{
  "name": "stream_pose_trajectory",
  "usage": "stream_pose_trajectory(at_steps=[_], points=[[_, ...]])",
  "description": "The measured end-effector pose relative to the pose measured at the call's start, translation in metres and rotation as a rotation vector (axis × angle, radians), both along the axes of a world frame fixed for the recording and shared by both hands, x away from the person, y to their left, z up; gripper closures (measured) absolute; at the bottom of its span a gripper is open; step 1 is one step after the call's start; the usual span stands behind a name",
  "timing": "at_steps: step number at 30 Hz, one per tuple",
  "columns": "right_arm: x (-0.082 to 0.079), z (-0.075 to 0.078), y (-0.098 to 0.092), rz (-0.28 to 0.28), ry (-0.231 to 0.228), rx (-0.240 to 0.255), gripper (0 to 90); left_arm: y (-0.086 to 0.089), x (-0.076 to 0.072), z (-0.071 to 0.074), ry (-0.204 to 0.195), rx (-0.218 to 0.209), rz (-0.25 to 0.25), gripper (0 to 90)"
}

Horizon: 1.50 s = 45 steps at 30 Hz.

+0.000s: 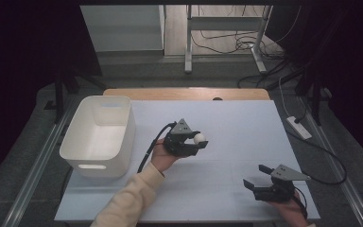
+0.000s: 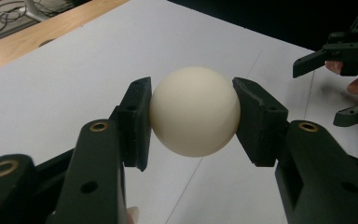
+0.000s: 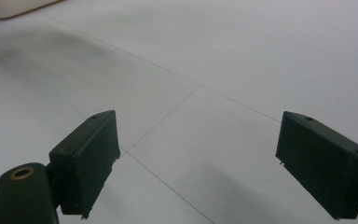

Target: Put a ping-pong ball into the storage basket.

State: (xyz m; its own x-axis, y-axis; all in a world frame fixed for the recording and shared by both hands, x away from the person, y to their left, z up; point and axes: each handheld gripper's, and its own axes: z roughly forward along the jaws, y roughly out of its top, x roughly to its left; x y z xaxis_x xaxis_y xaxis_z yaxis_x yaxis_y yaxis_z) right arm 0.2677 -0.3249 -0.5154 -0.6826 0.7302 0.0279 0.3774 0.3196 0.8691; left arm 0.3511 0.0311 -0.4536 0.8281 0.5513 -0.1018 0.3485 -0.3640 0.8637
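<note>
The left gripper (image 2: 193,112) was clamped on a cream-white ball (image 2: 195,110), one black pad pressed against each side of it, and the ball sat wholly between the jaws and clear of the surface below. Seen from the high view, that gripper (image 1: 199,139) was held above the middle of the white table (image 1: 236,118), pointing toward the right, with the ball (image 1: 199,138) at its tip and a black cable trailing back past a cream sleeve (image 1: 127,201) that came in from the bottom edge. The person's left hand (image 1: 163,157) wrapped the gripper's body from below.

Well apart, near the table's front right corner, the right gripper (image 1: 259,176) rested low in the person's right hand (image 1: 290,210), its jaws standing wide apart with nothing between them. Its own camera showed the two black pads (image 3: 86,161) spread over bare white tabletop crossed by thin seams.

A white plastic bin (image 1: 99,137) stood on the table's left side, beside the left forearm and apart from both grippers. Beyond the far edge ran a strip of wooden tabletop (image 1: 184,93), then a grey floor with loose cables.
</note>
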Motion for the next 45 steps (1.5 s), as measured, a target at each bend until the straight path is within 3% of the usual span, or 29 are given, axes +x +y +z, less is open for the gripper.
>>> stream_pose_trajectory(at_steps=[29,45], points=[[-0.002,0.001,0.001,-0.001,-0.007,0.001,13.2,0.027,-0.018,0.026,-0.046,-0.028,0.052,50.7],[-0.003,0.003,0.001,-0.002,-0.013,0.000,13.1,0.051,-0.023,0.038,-0.072,-0.038,0.118,50.7]])
